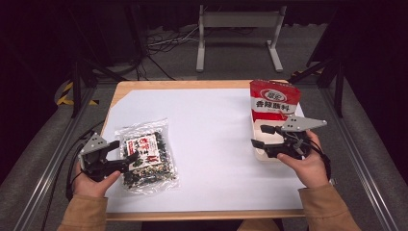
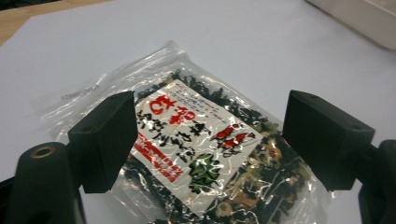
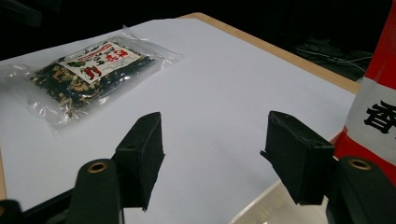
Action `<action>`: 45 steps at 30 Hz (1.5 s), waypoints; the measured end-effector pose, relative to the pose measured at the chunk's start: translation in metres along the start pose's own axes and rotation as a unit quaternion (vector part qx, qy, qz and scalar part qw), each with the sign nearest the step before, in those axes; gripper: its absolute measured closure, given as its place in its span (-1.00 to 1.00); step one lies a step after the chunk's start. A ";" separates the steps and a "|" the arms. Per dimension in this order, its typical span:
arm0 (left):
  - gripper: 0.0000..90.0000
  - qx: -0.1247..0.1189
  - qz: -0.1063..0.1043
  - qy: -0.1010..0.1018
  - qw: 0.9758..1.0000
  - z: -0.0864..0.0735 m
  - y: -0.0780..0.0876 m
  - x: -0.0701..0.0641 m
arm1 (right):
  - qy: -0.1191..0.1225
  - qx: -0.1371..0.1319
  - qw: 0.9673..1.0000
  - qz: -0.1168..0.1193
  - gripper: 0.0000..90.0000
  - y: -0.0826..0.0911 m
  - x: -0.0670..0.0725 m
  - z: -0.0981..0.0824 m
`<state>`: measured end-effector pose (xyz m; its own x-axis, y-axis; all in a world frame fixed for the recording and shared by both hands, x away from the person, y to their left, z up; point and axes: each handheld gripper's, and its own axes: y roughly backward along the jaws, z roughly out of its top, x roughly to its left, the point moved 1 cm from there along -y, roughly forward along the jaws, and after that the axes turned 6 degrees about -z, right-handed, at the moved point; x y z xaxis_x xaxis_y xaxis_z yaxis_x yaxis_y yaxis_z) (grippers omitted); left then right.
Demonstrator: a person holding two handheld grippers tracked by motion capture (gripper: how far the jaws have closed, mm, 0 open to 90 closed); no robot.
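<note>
Clear packet (image 1: pixel 147 155) of dried greens (red-and-white label up) lies flat at the near left of the white table (image 1: pixel 211 120), the left gripper (image 1: pixel 126 155) poised over it, jaws wide and holding nothing. At right, the right gripper (image 1: pixel 260 135) hangs with jaws wide and empty above a white tray (image 1: pixel 258 153) holding an upright red bag (image 1: pixel 273 101).

One clear packet of dried mix (image 1: pixel 146 155) with red-and-white label, lying flat on counter (image 1: pixel 216 120); one red-and-white seasoning bag (image 1: pixel 274 99) standing upright; one shallow white tray (image 1: pixel 262 155) under that bag; two tongs, left tongs (image 1: pixel 126 153) and right tongs (image 1: pixel 260 136), one per hand; one white sheet covering one wooden counter
</note>
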<state>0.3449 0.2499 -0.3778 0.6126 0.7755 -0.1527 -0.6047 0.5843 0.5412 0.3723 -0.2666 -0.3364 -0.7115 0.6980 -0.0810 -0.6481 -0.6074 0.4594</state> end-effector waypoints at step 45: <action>-0.62 0.090 0.079 0.132 0.984 -0.022 -0.049 0.078 | 0.010 0.012 1.000 0.006 -0.25 -0.013 0.012 -0.007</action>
<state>0.4113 0.2867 -0.4343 0.3503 0.9022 -0.2517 -0.5666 0.4181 0.7101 0.3701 -0.2530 -0.3500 -0.7239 0.6836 -0.0928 -0.6337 -0.6057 0.4811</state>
